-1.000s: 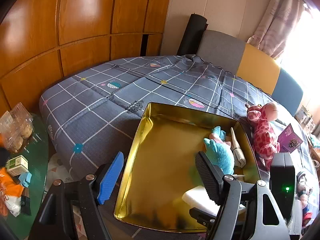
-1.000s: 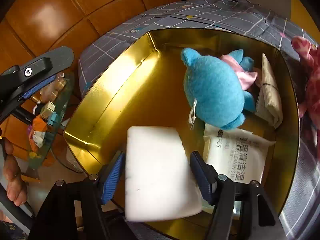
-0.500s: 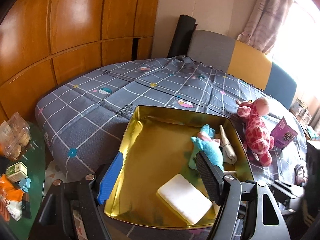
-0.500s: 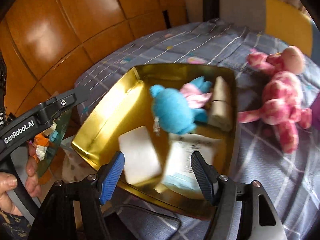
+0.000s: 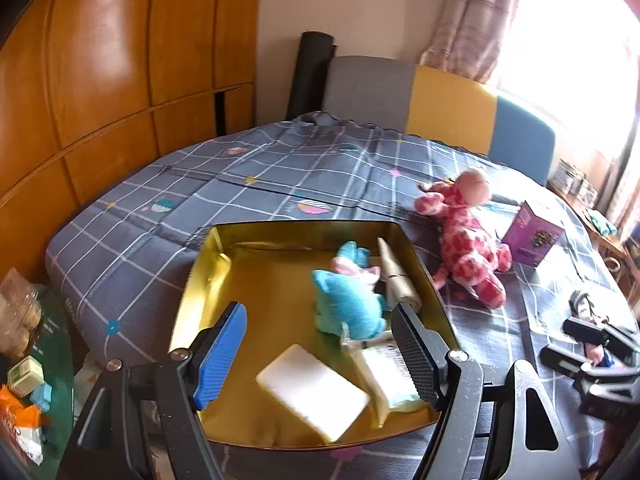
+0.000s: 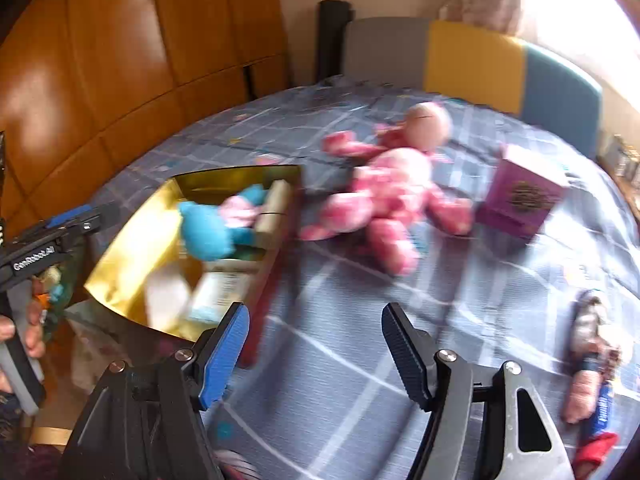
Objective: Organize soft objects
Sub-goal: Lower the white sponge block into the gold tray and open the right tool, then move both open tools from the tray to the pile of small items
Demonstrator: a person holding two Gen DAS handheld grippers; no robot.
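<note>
Fingers first: we see the left gripper (image 5: 320, 354) with jaws spread apart and nothing between them, hanging over the near end of the gold tray (image 5: 200, 280); right gripper (image 6: 314, 354) likewise parted and empty, above bare checked bedspread (image 6: 352, 380) just right of the tray; inside the tray we count a white pad (image 5: 312, 392) near the front, a wipes packet (image 5: 390, 384) beside it, a blue plush (image 5: 348, 304) behind, a beige roll (image 5: 396, 276) against the right wall; pink plush giraffe (image 6: 392, 192) lies on the bedspread right of the tray, purple box (image 6: 520, 200) just beyond it; small doll (image 6: 592, 344) at far right, blurred; a hand (image 6: 34, 320) grips the left gripper's handle.
</note>
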